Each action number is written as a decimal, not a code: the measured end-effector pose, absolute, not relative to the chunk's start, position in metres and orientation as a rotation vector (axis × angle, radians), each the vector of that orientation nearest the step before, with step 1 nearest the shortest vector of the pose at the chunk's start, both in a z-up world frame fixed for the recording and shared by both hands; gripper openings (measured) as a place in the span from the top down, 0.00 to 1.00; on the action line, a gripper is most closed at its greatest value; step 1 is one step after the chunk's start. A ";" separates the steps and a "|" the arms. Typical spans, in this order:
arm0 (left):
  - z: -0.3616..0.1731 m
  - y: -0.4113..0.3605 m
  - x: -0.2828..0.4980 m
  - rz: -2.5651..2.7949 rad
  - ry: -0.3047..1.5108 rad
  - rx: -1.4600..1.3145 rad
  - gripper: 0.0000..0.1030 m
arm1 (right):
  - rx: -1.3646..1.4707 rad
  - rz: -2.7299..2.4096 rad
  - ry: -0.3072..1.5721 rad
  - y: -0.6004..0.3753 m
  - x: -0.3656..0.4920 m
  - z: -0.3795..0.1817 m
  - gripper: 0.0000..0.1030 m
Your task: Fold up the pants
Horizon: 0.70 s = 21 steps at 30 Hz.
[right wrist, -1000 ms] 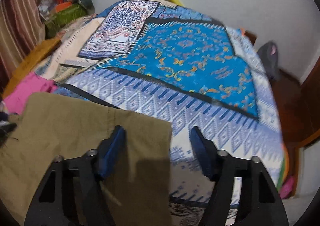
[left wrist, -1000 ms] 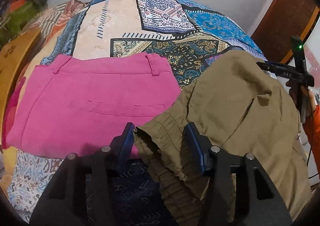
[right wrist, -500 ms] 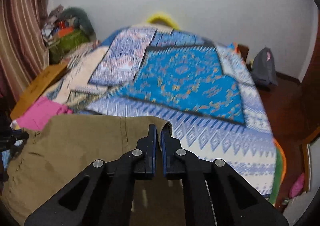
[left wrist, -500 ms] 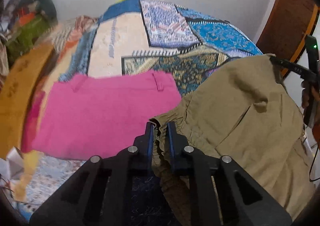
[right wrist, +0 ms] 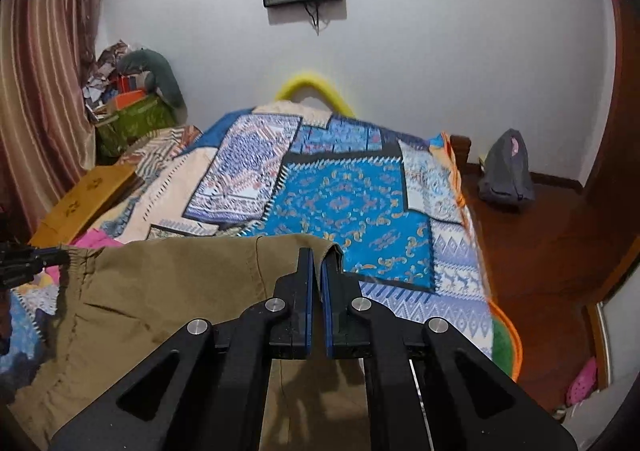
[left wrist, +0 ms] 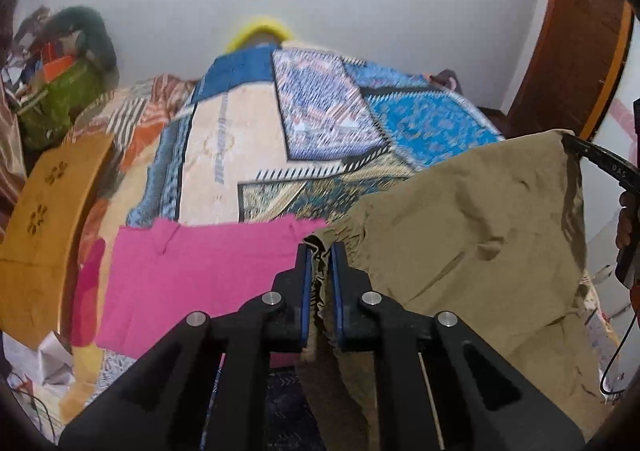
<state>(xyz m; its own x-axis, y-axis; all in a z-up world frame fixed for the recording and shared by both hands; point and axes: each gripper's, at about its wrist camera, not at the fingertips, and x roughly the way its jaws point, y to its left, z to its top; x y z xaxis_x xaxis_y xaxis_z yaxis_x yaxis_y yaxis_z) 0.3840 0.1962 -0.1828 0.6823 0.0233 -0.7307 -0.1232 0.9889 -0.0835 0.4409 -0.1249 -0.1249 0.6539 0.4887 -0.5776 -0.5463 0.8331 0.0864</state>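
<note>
Olive-brown pants (left wrist: pixel 472 235) hang stretched between my two grippers, lifted above the bed. My left gripper (left wrist: pixel 320 251) is shut on the gathered elastic waistband corner. My right gripper (right wrist: pixel 315 257) is shut on the opposite edge of the same pants (right wrist: pixel 168 291). In the left wrist view the right gripper (left wrist: pixel 570 143) shows at the far right, pinching the cloth's top corner. In the right wrist view the left gripper (right wrist: pixel 60 253) shows at the far left edge. Most of the pants hang below, out of view.
Folded pink pants (left wrist: pixel 200 275) lie on the patchwork bedspread (right wrist: pixel 340 203) at the left. A wooden board (left wrist: pixel 44 227) lies along the bed's left edge. Piled clutter (right wrist: pixel 128 107) sits in the back left corner, a grey bag (right wrist: pixel 506 175) on the floor at right.
Both grippers went from open around the pants' edges to shut on them, then lifted the pants up off the bed; both views now tilt up toward the wall.
</note>
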 end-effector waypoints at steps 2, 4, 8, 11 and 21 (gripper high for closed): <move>-0.166 0.189 0.374 0.075 0.792 -0.113 0.92 | -0.077 0.590 0.611 -0.134 0.430 -0.113 0.97; -0.149 0.182 0.361 0.063 0.769 -0.102 0.92 | -0.061 0.591 0.597 -0.141 0.418 -0.103 0.97; -0.122 0.171 0.331 0.033 0.737 -0.096 0.92 | -0.033 0.594 0.581 -0.156 0.389 -0.084 0.97; -0.107 0.160 0.308 0.013 0.721 -0.085 0.92 | -0.008 0.597 0.570 -0.170 0.363 -0.071 0.97; -0.089 0.131 0.227 -0.052 0.680 -0.073 0.92 | -0.021 0.596 0.545 -0.199 0.276 -0.058 0.97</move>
